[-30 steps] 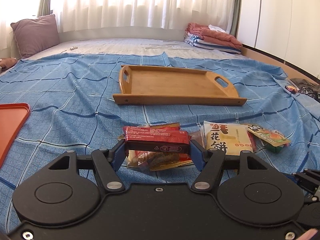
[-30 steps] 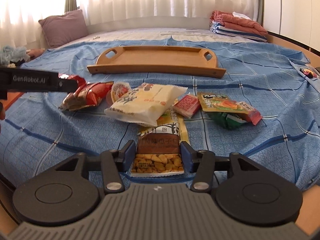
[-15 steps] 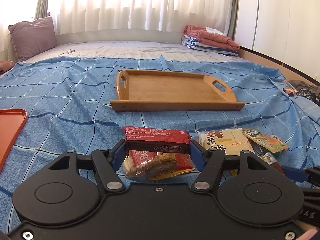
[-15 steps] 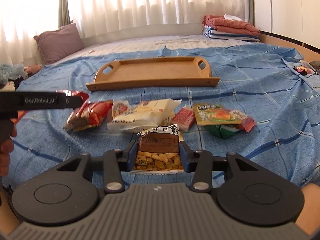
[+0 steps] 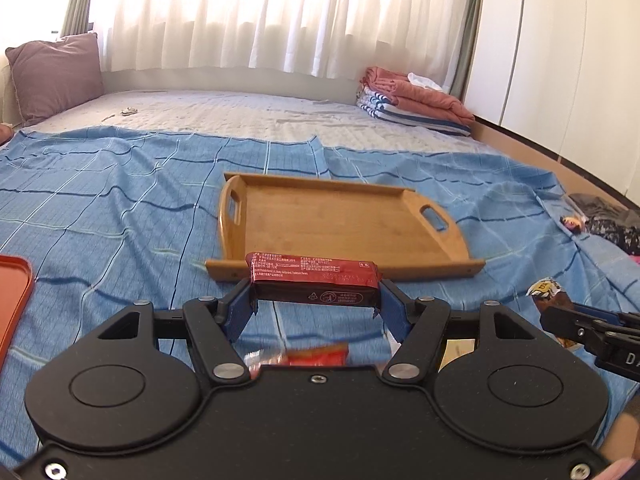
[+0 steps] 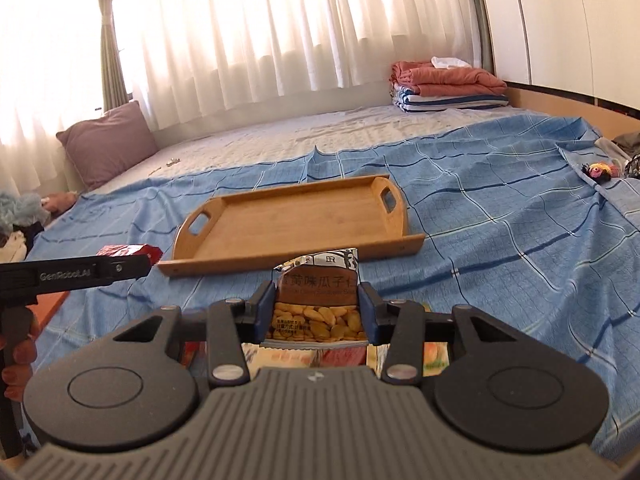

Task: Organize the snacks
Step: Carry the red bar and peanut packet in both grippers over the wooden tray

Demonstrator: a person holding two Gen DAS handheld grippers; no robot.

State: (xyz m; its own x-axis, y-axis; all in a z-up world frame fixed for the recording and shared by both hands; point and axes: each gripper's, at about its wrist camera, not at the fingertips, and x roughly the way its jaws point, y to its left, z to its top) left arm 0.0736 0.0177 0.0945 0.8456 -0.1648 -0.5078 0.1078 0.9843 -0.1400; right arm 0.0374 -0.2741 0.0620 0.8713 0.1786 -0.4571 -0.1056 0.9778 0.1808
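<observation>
We hold a red snack bar [image 5: 314, 283] pinched in our left gripper [image 5: 314, 306] fingers and a seed packet [image 6: 317, 300] in our right gripper [image 6: 317, 308], above the bed [image 5: 120, 208] before the wooden tray [image 5: 340, 220].

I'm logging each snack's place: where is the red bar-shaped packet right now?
Left wrist view: the red packet is clamped crosswise in the left gripper, above the blue bedspread, just short of the wooden tray.

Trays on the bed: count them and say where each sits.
2. The bamboo wooden tray with cut-out handles lies mid-bed on the blue checked sheet; the flat orange tray shows only partly at the left edge. Others may be hidden.
</observation>
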